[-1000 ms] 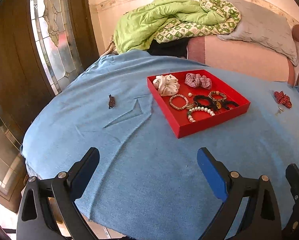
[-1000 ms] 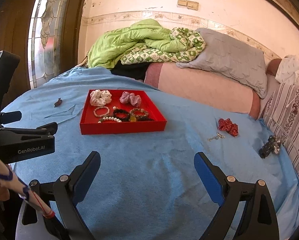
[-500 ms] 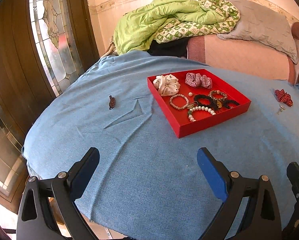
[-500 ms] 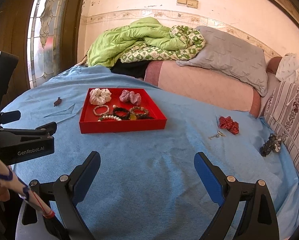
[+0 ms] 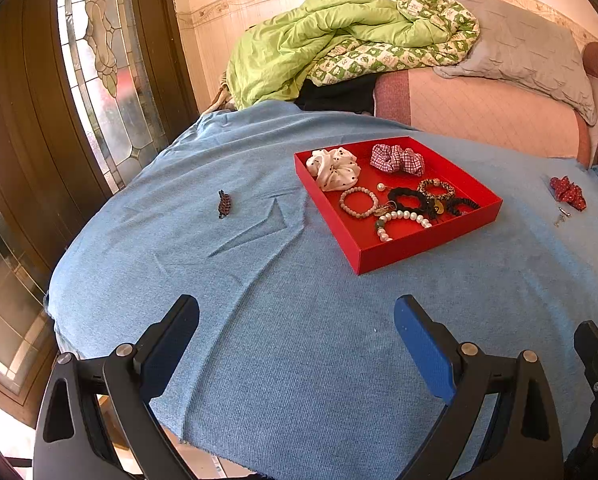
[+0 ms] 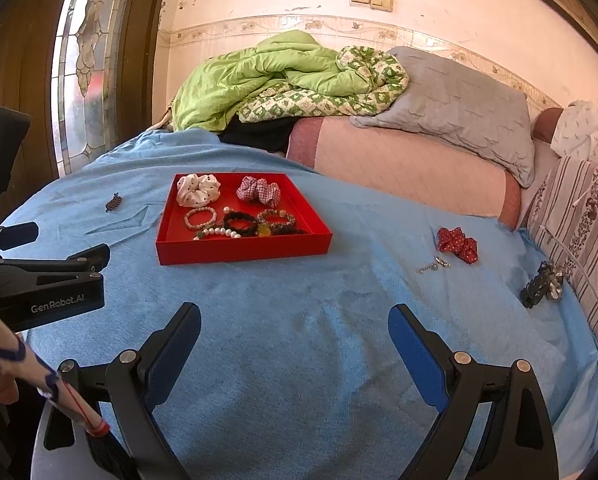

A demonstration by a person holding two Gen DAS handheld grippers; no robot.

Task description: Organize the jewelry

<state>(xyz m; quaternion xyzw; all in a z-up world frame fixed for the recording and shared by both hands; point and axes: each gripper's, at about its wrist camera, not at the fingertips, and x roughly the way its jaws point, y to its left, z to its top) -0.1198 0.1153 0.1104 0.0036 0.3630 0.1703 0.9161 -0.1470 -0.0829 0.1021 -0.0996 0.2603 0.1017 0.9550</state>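
Observation:
A red tray [image 5: 383, 255] [image 6: 243, 252] sits on the blue cloth and holds a white scrunchie [image 5: 333, 168], a checked scrunchie [image 5: 397, 159], bead bracelets and black hair ties. Left of it lies a small dark clip [image 5: 224, 204] [image 6: 114, 202]. To its right lie a red scrunchie [image 6: 457, 243] [image 5: 569, 193], a small metal piece [image 6: 433, 266] and a black clip [image 6: 541, 284]. My left gripper [image 5: 297, 332] hangs open and empty over the near cloth. My right gripper [image 6: 295, 334] is open and empty too, well short of the tray.
The blue cloth [image 5: 299, 360] covers a rounded surface whose edge drops off at the near left. Behind it lie a green quilt [image 6: 275, 76], a grey pillow [image 6: 459, 108] and a pink mattress. A stained-glass door [image 5: 99, 60] stands at the left. The left gripper's body [image 6: 39, 280] shows at the right view's left edge.
Both grippers stay open; the views shift only slightly. Nothing on the cloth has moved.

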